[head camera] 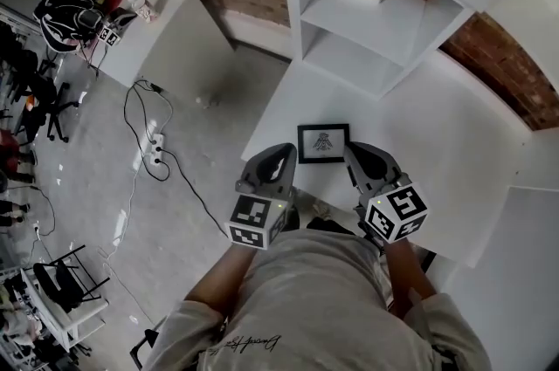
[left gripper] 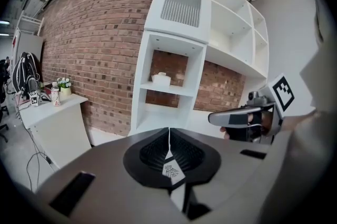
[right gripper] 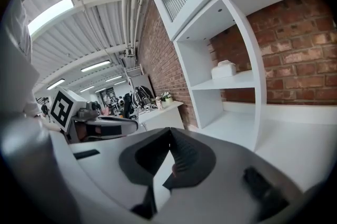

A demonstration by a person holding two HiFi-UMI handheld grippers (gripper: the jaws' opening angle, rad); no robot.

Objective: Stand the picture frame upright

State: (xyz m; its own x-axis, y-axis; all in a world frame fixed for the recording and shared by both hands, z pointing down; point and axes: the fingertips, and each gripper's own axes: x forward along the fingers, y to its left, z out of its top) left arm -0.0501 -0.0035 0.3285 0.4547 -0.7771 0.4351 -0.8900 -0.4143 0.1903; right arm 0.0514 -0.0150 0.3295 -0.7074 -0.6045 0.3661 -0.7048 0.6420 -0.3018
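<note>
Picture frame [head camera: 323, 142] is lying face up on the white table [head camera: 454, 151], just in front of the shelf unit [head camera: 367, 20]. The left gripper [head camera: 285, 154] and right gripper [head camera: 354, 154] are on the frame's side away from the shelf unit, one near each corner. Both claws are pinched closed on nothing.

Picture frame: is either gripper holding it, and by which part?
Neither. The picture frame lies flat between the left gripper and right gripper, both shut and empty.

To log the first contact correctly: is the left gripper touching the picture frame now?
Cannot tell. Head view: left gripper tip sits at picture frame edge; neither contact nor gap shows plainly.
</note>
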